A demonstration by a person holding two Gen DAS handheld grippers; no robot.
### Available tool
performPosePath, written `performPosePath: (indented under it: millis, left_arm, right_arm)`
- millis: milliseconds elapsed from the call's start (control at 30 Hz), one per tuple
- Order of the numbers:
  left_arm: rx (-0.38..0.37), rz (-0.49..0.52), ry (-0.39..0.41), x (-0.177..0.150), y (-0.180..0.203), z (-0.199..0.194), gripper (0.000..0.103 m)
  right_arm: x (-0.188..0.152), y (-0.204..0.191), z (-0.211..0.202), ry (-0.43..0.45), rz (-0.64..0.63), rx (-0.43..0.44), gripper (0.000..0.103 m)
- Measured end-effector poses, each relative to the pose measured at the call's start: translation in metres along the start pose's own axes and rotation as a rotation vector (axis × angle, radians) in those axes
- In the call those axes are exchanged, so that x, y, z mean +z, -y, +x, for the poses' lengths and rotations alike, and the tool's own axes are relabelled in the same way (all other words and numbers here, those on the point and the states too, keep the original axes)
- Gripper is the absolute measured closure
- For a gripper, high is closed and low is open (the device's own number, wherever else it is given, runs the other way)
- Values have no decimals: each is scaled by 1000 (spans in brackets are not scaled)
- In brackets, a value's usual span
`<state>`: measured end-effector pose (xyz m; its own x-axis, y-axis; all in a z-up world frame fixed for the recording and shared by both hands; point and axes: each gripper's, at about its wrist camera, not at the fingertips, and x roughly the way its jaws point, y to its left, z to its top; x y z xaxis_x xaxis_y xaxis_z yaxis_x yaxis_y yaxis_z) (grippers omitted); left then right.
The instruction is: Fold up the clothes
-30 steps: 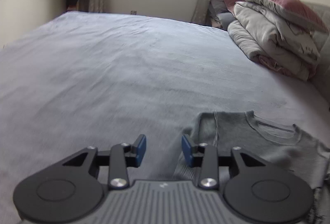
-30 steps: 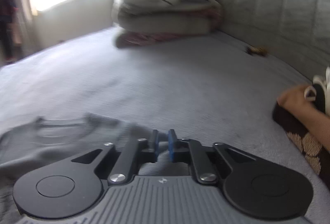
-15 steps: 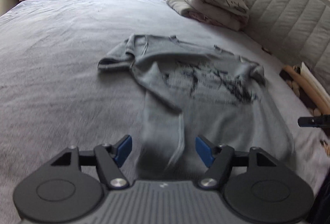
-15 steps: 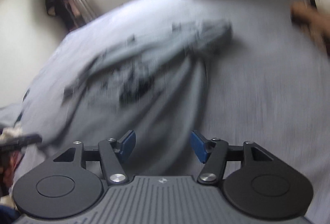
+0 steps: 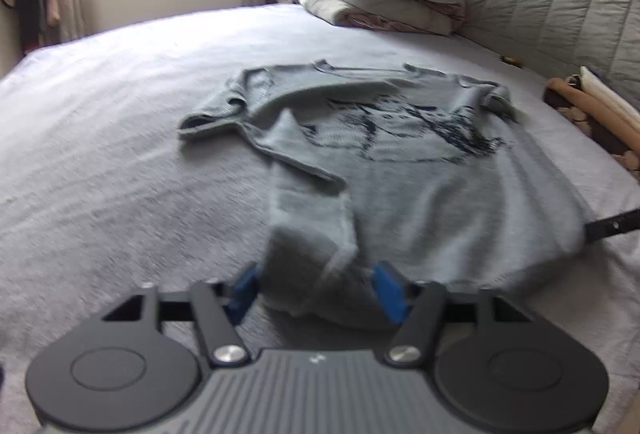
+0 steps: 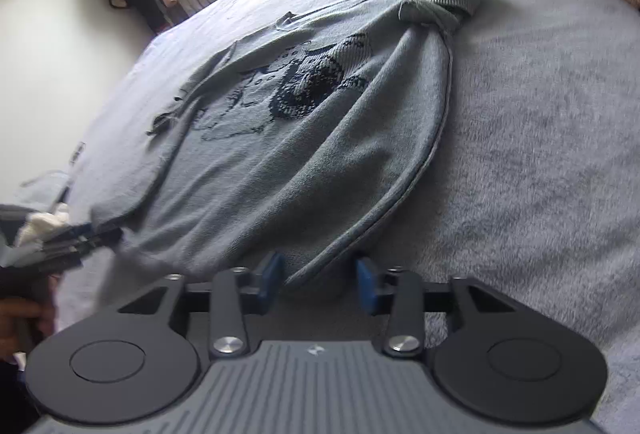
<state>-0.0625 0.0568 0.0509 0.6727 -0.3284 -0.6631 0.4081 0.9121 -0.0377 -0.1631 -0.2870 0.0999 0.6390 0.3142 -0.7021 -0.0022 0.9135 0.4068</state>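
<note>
A grey-covered bed [image 5: 120, 154] carries a grey sweater [image 5: 420, 186] (dark knitted picture on its chest) lying spread out, hem nearest. The left gripper [image 5: 316, 288] is closing with a bunched hem corner between its blue fingers [image 5: 388, 290]. The right gripper [image 6: 320, 280] is closing around the opposite hem corner.
</note>
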Motion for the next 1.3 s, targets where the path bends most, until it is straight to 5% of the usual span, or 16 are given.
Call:
performPosePath:
  millis: [33, 200, 367, 500, 600, 767, 833, 933, 1000, 1167, 1300]
  left_arm:
    - [9, -7, 1, 1, -1, -1, 79]
    - [-39, -126, 4, 11, -14, -14, 86]
    - [-422, -552, 95, 22, -43, -51, 87]
    - [-493, -629, 87, 17, -51, -61, 87]
    - [-453, -641, 21, 6, -59, -52, 85]
    - [-259, -669, -202, -23, -69, -20, 82]
    - [-267, -670, -192, -24, -70, -20, 82]
    - [-274, -605, -142, -16, -63, -28, 69]
    - [-257, -553, -131, -12, -57, -31, 60]
    - [-209, -515, -143, -17, -62, -31, 59]
    - [-200, -363, -154, -22, -40, -33, 39]
  right_arm:
    - [1, -1, -3, 22, -9, -8, 88]
    - [14, 1, -36, 197, -2, 22, 95]
    - [34, 20, -83, 416, 77, 133, 96]
    - [43, 53, -108, 516, 207, 239, 96]
    - [45, 80, -96, 392, 293, 224, 94]
    - [35, 90, -65, 210, 314, 43, 91]
    - [33, 85, -58, 182, 291, 10, 89]
    - [30, 78, -52, 143, 239, 19, 61]
    - [26, 73, -44, 90, 210, 37, 59]
    - [3, 62, -31, -49, 144, 48, 59]
    - [-17, 48, -25, -120, 70, 72, 59]
